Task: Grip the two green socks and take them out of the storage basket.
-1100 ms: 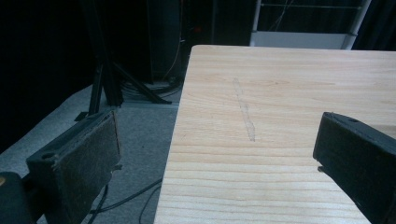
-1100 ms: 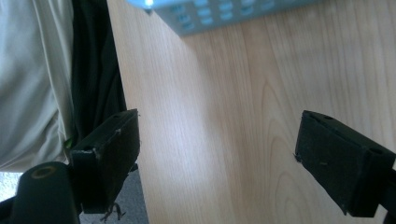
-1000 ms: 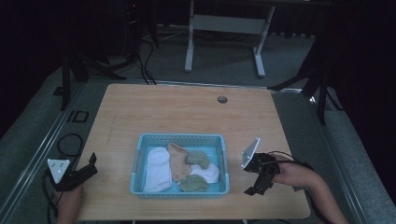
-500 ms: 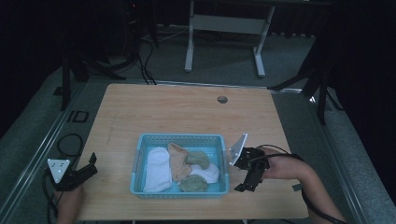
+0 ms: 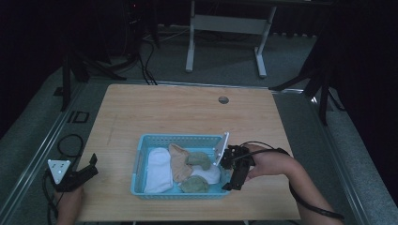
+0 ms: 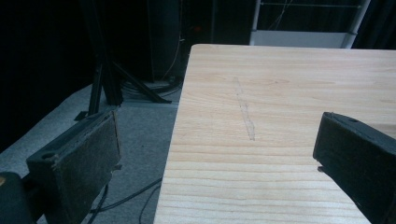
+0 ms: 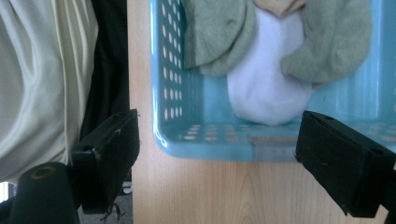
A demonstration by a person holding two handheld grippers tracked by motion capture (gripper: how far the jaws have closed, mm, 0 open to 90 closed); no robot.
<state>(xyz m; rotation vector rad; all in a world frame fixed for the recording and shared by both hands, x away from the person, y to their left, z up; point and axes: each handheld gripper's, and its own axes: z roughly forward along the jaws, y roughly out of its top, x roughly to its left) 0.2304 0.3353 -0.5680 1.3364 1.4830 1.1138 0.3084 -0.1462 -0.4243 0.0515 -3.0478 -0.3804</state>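
Note:
A light blue plastic basket (image 5: 141, 161) sits at the table's near middle. It holds a flat white sock (image 5: 158, 169), a tan sock (image 5: 177, 160), two green socks (image 5: 199, 159) (image 5: 194, 185) and a balled white sock (image 5: 209, 174). My right gripper (image 5: 231, 174) is open, just outside the basket's right wall near its front corner. In the right gripper view the open gripper (image 7: 217, 158) faces the basket's rim (image 7: 210, 150), with the white sock (image 7: 268, 93) and a green sock (image 7: 219, 37) behind the rim. My left gripper (image 5: 83, 175) rests open at the table's left edge, its jaws (image 6: 215, 163) empty.
The wooden table (image 5: 187, 112) has a small round hole (image 5: 223, 100) at the back. A pale shirt (image 7: 42, 79) hangs off the table's near edge. Cables (image 5: 70, 140) and dark stands lie on the floor to the left; a white frame (image 5: 225, 23) stands behind.
My right gripper has moved left from the table's right side up to the basket's right wall. The left gripper and the socks have stayed put.

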